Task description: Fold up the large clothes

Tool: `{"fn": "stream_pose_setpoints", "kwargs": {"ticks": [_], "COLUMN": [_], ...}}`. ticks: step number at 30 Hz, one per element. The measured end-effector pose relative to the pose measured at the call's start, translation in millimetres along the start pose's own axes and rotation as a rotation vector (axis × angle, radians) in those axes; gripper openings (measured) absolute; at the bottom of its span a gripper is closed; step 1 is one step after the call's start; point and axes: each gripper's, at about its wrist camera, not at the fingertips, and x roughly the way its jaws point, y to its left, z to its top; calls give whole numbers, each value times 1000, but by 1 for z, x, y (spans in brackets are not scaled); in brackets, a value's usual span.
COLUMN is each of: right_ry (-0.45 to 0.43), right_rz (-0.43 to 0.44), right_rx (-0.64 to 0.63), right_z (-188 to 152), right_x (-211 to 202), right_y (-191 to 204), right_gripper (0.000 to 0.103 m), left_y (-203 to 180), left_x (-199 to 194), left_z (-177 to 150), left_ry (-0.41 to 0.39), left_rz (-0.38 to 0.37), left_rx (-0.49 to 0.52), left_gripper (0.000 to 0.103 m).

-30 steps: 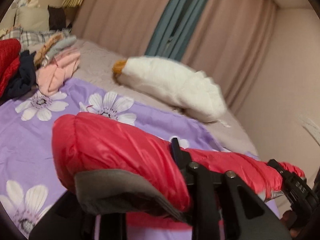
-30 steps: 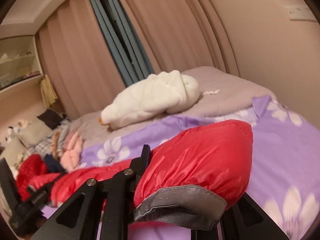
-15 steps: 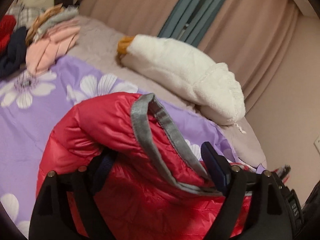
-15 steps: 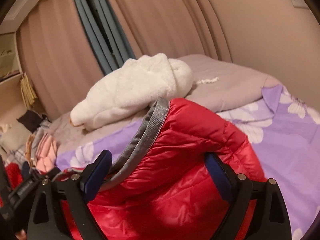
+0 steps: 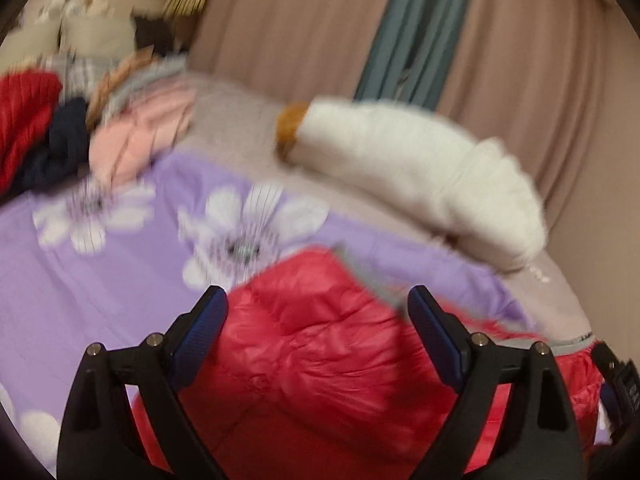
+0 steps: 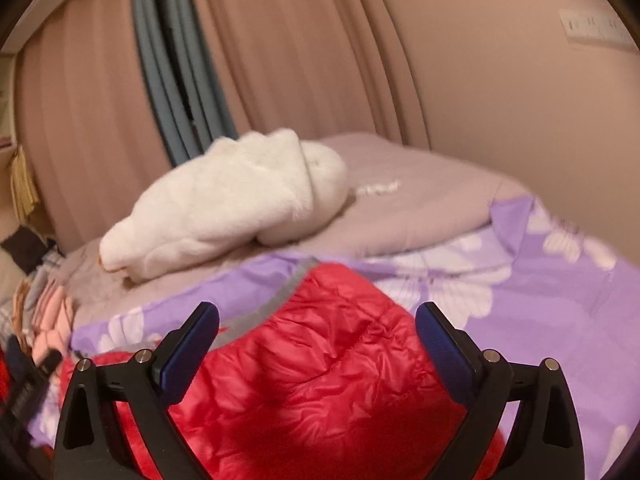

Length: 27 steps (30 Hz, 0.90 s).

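Red puffy jacket with grey trim lies bunched on the purple floral bedspread, under and between both grippers. Left gripper and right gripper both have jaws spread wide and opening, jacket fabric between the blue pads but not pinched. White fluffy garment sits further back on the bed near pink curtains; pile of clothes off at far left, left view blurred.
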Motion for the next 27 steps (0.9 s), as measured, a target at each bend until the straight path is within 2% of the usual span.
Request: {"fn": "stream_pose_setpoints", "kwargs": {"ticks": [1, 2, 3, 4, 5, 6, 9, 12, 27], "right_ry": [40, 91, 165, 214, 235, 201, 172, 181, 203], "right_rz": [-30, -73, -128, -128, -88, -59, -107, -146, -172], "right_rx": [-5, -13, -22, -7, 38, 80, 35, 4, -12], "right_z": [-7, -16, -32, -45, -56, -59, -62, -63, -65], "right_x": [14, 29, 51, 65, 73, 71, 72, 76, 82], "right_y": [-5, -9, -18, -25, -35, -43, -36, -31, -31], "right_gripper": [97, 89, 78, 78, 78, 78, 78, 78, 79], "left_y": [6, 13, 18, 24, 28, 27, 21, 18, 20], "left_x": [16, 36, 52, 61, 60, 57, 62, 69, 74], "left_z": [-8, -19, -31, -39, -43, -45, -49, -48, -53], "left_ry": [33, 83, 132, 157, 125, 96, 76, 95, 113], "left_rz": [43, 94, 93, 52, 12, 13, 50, 67, 82], "left_rx": [-16, -23, -34, -58, -81, -79, -46, -36, -30], "left_gripper": [91, 90, 91, 91, 91, 92, 93, 93, 94]}}
